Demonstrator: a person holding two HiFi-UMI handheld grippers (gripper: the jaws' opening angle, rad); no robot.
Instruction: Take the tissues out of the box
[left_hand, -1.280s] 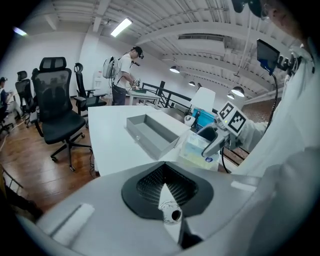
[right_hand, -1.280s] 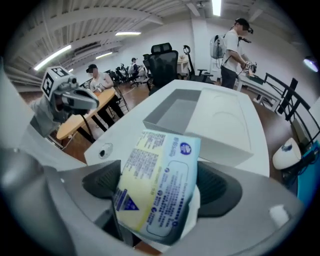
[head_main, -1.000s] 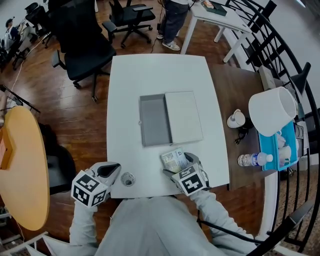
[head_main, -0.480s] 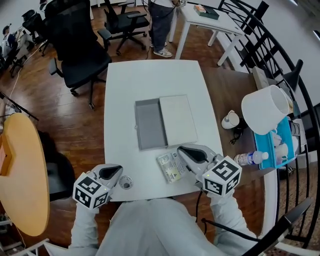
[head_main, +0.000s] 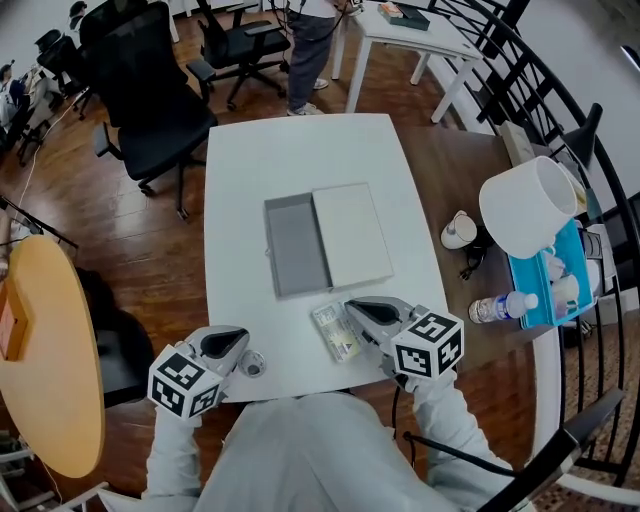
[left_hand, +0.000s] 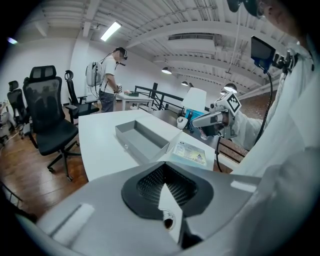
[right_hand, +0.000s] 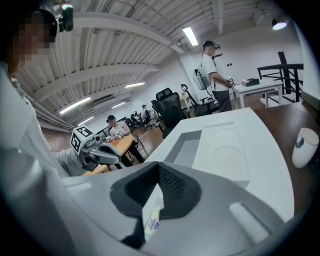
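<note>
Bright, even indoor light. Source: ceiling strip lights (left_hand: 111, 31), lit overhead in both gripper views (the strip light (right_hand: 190, 36) in the right gripper view blows out to plain white). White table (head_main: 300, 150) reads bright with no hard glare. Shadows on the wooden floor (head_main: 150, 230) are soft.

Head view: sharp at centre, straight lines bow toward the rim.

Gripper views: heavy fisheye, dark vignetted corners, nearest foreground soft, background fairly crisp.

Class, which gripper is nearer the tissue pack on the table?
Right. The right gripper hovers beside the tissue pack, at its right edge; the left gripper sits well off to its left.
</note>
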